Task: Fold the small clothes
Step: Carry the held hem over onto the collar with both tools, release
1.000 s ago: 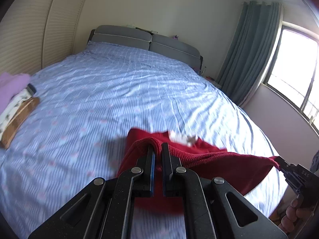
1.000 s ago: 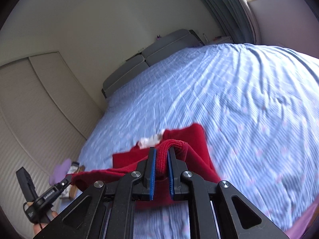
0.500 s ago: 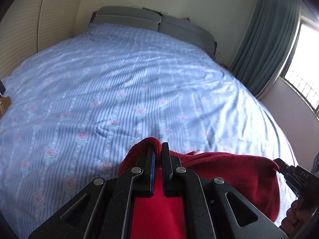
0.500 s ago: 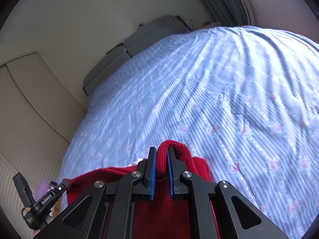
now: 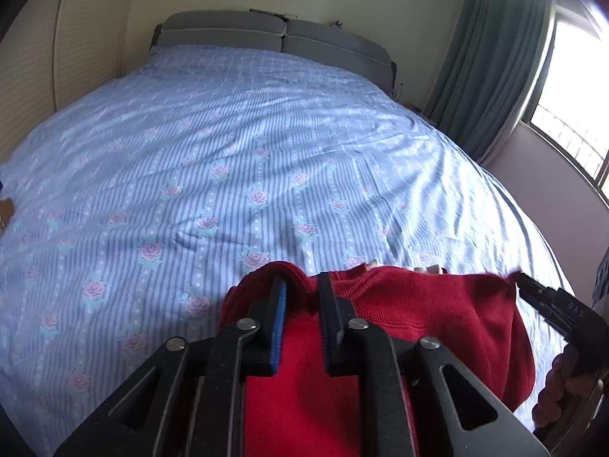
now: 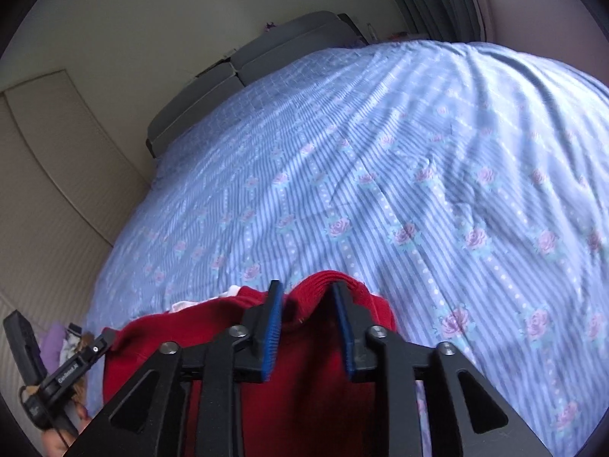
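Note:
A red knit garment (image 5: 418, 312) lies folded on the near edge of the blue rose-patterned bed sheet (image 5: 228, 152), with a bit of white showing at its far edge (image 5: 399, 266). My left gripper (image 5: 302, 285) is at the garment's left corner; its jaws are opening, and a raised fold of red fabric stands loose between them. My right gripper (image 6: 306, 289) is at the right corner of the red garment (image 6: 152, 342), jaws also opening around a hump of fabric. Each gripper shows in the other's view: the right one (image 5: 527, 287), the left one (image 6: 104, 337).
The bed sheet (image 6: 418, 190) stretches away to a grey headboard (image 5: 274, 34). A teal curtain (image 5: 495, 57) and a bright window (image 5: 571, 114) are on the right. A small pile of other clothes (image 6: 64, 339) lies at the left. A hand (image 5: 559, 392) holds the right gripper.
Both grippers came forward and down, laying the red garment's upper edge over itself on the bed. In the last half second both pairs of jaws parted from the fabric.

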The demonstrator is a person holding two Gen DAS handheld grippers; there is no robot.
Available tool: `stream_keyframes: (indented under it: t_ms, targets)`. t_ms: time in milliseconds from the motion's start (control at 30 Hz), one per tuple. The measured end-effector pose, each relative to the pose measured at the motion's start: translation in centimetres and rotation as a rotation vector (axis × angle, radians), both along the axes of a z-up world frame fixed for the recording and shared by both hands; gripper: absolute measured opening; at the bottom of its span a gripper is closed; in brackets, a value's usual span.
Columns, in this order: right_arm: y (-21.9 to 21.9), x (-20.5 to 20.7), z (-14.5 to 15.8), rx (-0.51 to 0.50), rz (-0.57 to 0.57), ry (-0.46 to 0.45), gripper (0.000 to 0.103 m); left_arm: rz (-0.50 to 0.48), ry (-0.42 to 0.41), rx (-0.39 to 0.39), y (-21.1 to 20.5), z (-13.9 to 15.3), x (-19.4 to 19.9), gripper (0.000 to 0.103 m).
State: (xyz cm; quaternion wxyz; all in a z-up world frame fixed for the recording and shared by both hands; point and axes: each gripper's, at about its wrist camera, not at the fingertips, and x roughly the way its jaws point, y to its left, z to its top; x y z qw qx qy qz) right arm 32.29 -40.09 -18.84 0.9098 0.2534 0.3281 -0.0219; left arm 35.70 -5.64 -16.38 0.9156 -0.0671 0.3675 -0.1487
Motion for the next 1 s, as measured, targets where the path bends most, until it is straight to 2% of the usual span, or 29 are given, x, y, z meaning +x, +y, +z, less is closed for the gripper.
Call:
stream_keyframes:
  t_ms: [33, 67, 100, 200, 400, 433, 500, 533, 567, 600, 633, 667, 833, 933, 1000]
  targets:
    - [0.2, -0.6, 0.5, -0.033, -0.008, -0.008, 0.058, 0.008, -0.012, 0.014, 0.2, 0.4, -0.6, 0.050]
    - [0.3, -1.3, 1.0, -0.069, -0.019, -0.018, 0.064, 0.013, -0.023, 0.019, 0.4, 0.6, -1.0, 0.055]
    - [0.3, -1.7, 1.3, -0.092, -0.023, -0.026, 0.067, 0.016, -0.033, 0.026, 0.6, 0.8, -1.5, 0.056]
    - [0.5, -2.9, 2.2, -0.169, -0.007, -0.041, 0.067, 0.009, -0.021, 0.061, 0.8, 0.4, -1.5, 0.056]
    - [0.7, -2.6, 1.7, -0.271, 0.025, 0.000, 0.067, -0.023, 0.075, 0.081, 0.4, -2.1, 1.0, 0.056]
    - [0.8, -2.2, 1.4, -0.289, 0.030, 0.015, 0.067, -0.022, 0.098, 0.077, 0.3, -2.7, 1.5, 0.054]
    - [1.0, -1.6, 0.4, -0.312, 0.044, 0.049, 0.067, -0.010, 0.135, 0.050, 0.5, -3.3, 2.2, 0.043]
    - [1.0, -1.1, -0.1, -0.312, 0.056, 0.067, 0.066, -0.009, 0.142, 0.043, 0.5, -3.5, 2.3, 0.041]
    - [1.0, -0.9, -0.8, -0.311, 0.061, 0.081, 0.063, -0.010, 0.139, 0.047, 0.4, -3.6, 2.2, 0.039]
    - [0.9, -0.6, -1.2, -0.306, 0.068, 0.090, 0.050, -0.013, 0.133, 0.056, 0.3, -3.6, 2.1, 0.030]
    - [0.9, -0.4, -1.7, -0.290, 0.085, 0.100, 0.024, -0.017, 0.127, 0.067, 0.1, -3.7, 2.0, 0.025]
    - [1.0, -0.3, -2.0, -0.272, 0.101, 0.108, 0.014, -0.010, 0.119, 0.076, 0.1, -3.7, 1.9, 0.024]
    - [1.4, -0.8, -1.4, -0.281, 0.069, 0.063, 0.011, 0.039, 0.094, 0.056, 0.3, -3.2, 2.1, 0.021]
    - [1.2, -1.2, -0.4, -0.285, 0.024, 0.028, 0.011, 0.050, 0.083, 0.075, 0.0, -3.5, 2.7, 0.021]
    - [1.3, -0.8, -0.8, -0.294, 0.023, 0.052, 0.011, 0.052, 0.092, 0.091, -0.3, -4.3, 3.0, 0.022]
